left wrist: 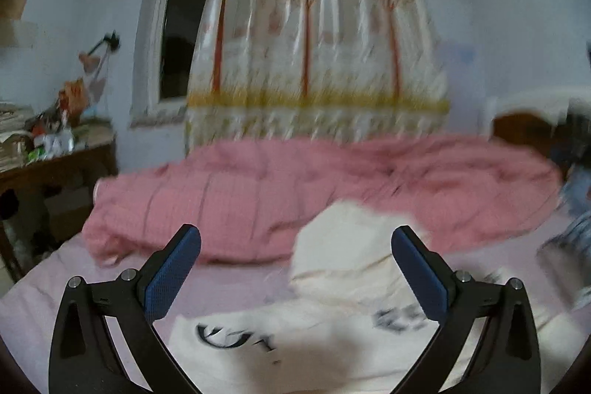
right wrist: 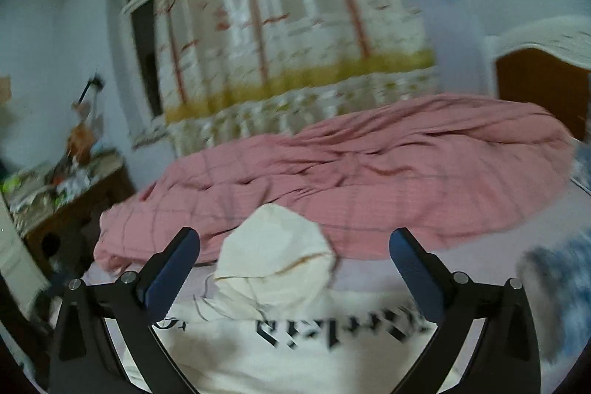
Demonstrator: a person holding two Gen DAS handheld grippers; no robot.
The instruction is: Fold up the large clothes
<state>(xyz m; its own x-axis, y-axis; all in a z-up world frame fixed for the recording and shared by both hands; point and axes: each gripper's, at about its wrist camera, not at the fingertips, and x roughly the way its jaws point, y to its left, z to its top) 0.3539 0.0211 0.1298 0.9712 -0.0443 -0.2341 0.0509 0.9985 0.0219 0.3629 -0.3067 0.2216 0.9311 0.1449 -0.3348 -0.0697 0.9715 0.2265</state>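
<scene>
A cream hoodie (left wrist: 332, 331) with black lettering lies flat on the pale pink bed sheet (left wrist: 229, 279), its hood (left wrist: 351, 246) pointing toward the far side. It also shows in the right wrist view (right wrist: 295, 342), hood (right wrist: 277, 246) up ahead. My left gripper (left wrist: 295, 268) is open and empty, hovering above the hoodie's chest. My right gripper (right wrist: 295, 268) is open and empty, above the lettering near the hood. Both views are blurred by motion.
A rumpled pink quilt (left wrist: 332, 187) lies across the bed behind the hoodie. A cluttered wooden desk (left wrist: 48, 157) stands at the left. A tree-patterned curtain (left wrist: 314, 43) covers the window. A blue garment (right wrist: 554, 283) lies at the right; a wooden headboard (right wrist: 535, 87) stands beyond.
</scene>
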